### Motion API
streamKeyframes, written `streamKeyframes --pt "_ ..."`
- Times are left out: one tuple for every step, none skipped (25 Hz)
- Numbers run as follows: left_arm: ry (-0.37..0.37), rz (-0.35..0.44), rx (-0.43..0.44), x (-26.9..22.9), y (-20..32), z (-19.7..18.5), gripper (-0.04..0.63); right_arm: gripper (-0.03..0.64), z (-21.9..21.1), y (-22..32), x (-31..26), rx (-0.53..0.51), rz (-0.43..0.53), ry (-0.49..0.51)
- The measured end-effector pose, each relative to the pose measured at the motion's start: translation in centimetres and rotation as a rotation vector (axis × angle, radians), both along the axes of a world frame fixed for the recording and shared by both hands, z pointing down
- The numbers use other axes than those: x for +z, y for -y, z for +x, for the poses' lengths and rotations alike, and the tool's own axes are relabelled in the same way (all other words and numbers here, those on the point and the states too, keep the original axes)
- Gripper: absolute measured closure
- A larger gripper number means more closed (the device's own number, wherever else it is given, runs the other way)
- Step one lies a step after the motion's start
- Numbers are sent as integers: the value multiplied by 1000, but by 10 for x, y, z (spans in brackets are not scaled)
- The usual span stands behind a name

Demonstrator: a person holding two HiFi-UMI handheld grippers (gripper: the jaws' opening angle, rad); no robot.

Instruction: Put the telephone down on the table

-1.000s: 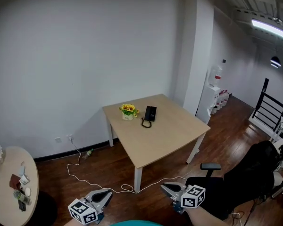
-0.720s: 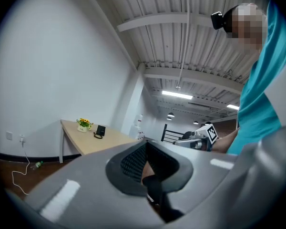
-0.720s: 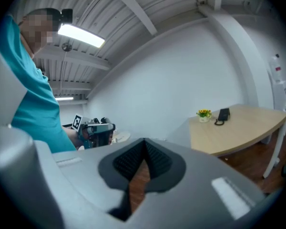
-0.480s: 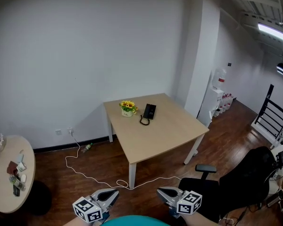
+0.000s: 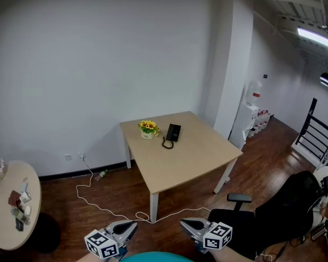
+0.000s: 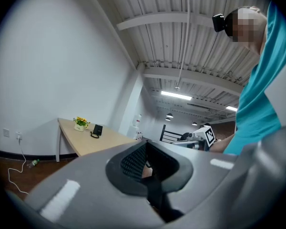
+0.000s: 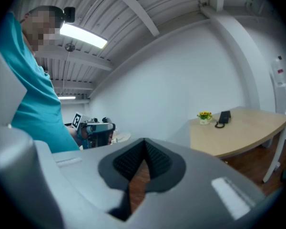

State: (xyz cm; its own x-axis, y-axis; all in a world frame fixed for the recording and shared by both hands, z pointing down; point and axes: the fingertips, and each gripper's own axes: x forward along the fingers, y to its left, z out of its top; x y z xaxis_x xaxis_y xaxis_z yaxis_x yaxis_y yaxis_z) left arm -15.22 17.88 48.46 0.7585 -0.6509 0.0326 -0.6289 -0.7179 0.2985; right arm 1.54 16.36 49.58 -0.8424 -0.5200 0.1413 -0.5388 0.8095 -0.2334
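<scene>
Left gripper (image 5: 131, 225) and right gripper (image 5: 185, 223) are being held well short of the desk (image 5: 197, 160), jaws closed, nothing gripped. Telephone (image 5: 174, 131) is being carried by the desk, beside the flower pot (image 5: 148, 129). Risk being judged: pot being toppled, or cord (image 5: 168, 143) being snagged, during a hasty reach.

The left tool (image 6: 146, 144) has its jaws pressed together, nothing between them. Well beyond it stands the pale surface (image 6: 105, 141), bearing a black telephone (image 6: 97, 130) near a pot of yellow flowers (image 6: 79, 123); a white cable (image 6: 10, 174) trails over the floor
</scene>
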Motion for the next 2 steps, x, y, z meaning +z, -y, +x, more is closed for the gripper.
streamKeyframes --pt "-1 1 -2 0 2 -2 592 617 0 2 0 2 3 -1" --pt "0 3 -3 -1 5 -4 592 617 -1 4 -1 5 6 -2"
